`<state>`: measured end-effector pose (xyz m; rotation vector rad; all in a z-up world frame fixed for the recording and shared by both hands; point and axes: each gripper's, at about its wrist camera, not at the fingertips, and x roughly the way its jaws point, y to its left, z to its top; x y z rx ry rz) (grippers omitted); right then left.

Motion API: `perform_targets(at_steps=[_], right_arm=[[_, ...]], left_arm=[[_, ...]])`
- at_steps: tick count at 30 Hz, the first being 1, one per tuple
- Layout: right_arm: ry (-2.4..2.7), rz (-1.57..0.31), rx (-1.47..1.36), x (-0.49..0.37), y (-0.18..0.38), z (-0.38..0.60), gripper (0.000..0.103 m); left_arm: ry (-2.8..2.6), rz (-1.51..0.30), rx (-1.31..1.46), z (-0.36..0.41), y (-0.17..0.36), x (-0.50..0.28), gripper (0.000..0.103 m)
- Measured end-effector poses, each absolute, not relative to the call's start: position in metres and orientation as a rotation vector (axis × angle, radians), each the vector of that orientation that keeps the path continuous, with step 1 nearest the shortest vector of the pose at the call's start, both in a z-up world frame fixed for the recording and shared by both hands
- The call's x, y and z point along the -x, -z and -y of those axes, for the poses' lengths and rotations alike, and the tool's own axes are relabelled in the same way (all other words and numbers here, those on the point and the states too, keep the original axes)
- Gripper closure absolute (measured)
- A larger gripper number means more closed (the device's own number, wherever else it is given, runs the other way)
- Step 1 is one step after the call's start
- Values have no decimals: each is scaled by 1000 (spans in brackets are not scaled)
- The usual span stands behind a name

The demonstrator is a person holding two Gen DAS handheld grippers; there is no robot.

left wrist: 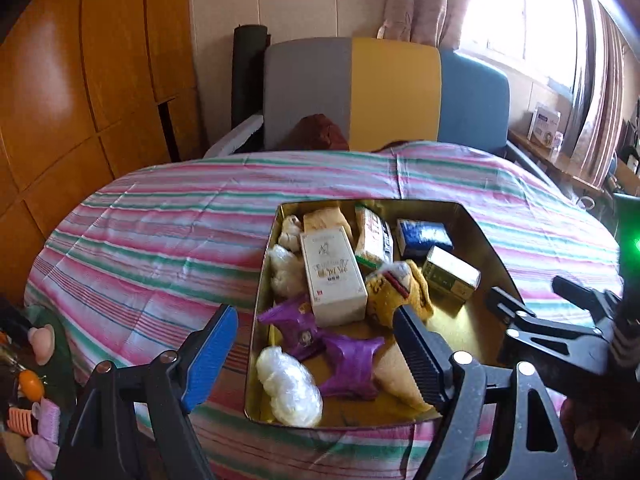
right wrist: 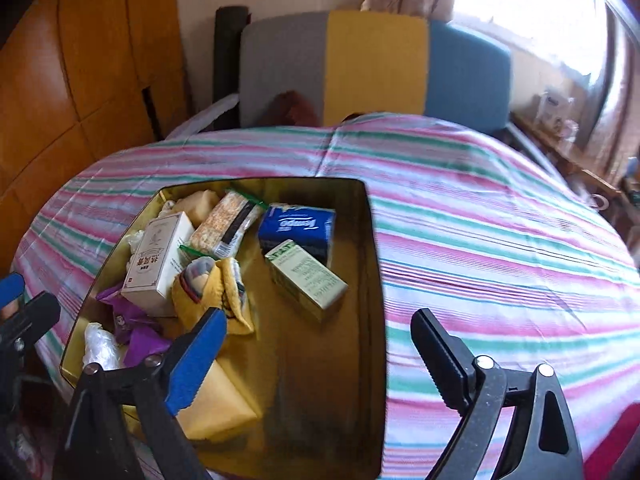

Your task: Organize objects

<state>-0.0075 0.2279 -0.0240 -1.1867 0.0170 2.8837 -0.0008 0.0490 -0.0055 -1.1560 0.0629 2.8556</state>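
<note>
We see a gold-coloured metal tin (left wrist: 486, 240), rectangular with clipped corners and shiny inner walls, sitting on a bed covered by a pink, green and white striped sheet (left wrist: 160, 248). Inside it, a tall white carton (left wrist: 334, 276) with dark print lies toward the left, a cracker packet (left wrist: 374, 240) with green trim beyond it, a blue tissue pack (left wrist: 422, 236) at the far right and a green-and-white box (left wrist: 450, 276) just near of that. A yellow cloth item (left wrist: 400, 292) sits in the middle, purple wrappers (left wrist: 320, 340) lie at the near left, and a clear bag of white stuff (left wrist: 288, 388) rests in the near left corner. The left gripper (left wrist: 316, 356) hangs over the tin's near edge with its jaws spread and nothing between them. The right gripper (right wrist: 320, 356) hovers above the tin's near right side, jaws wide apart and empty. A grey, yellow and blue headboard (left wrist: 394, 92) stands at the far end of the bed.
</note>
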Motion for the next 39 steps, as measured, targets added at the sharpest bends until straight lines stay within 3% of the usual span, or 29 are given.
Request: perform_targets(at_steps=[3,10,18,39], right_arm=[[-2879,-45,1125,-7,24,-229,3],[-2899,-75,1118,-14,22,-231,2],[-2915,-74,1109,-15,20,-225,2],[-2916,-56,1162,-7,30,-219,2]], left_arm=[[-2824,-46,1183,-52,11,-2,22],[-2870,-78,1118,-56,11,-16,22],[-2870,-47,1095,-52,8,-20,31],[-2890,-9,1063,-45,9,-16,36]])
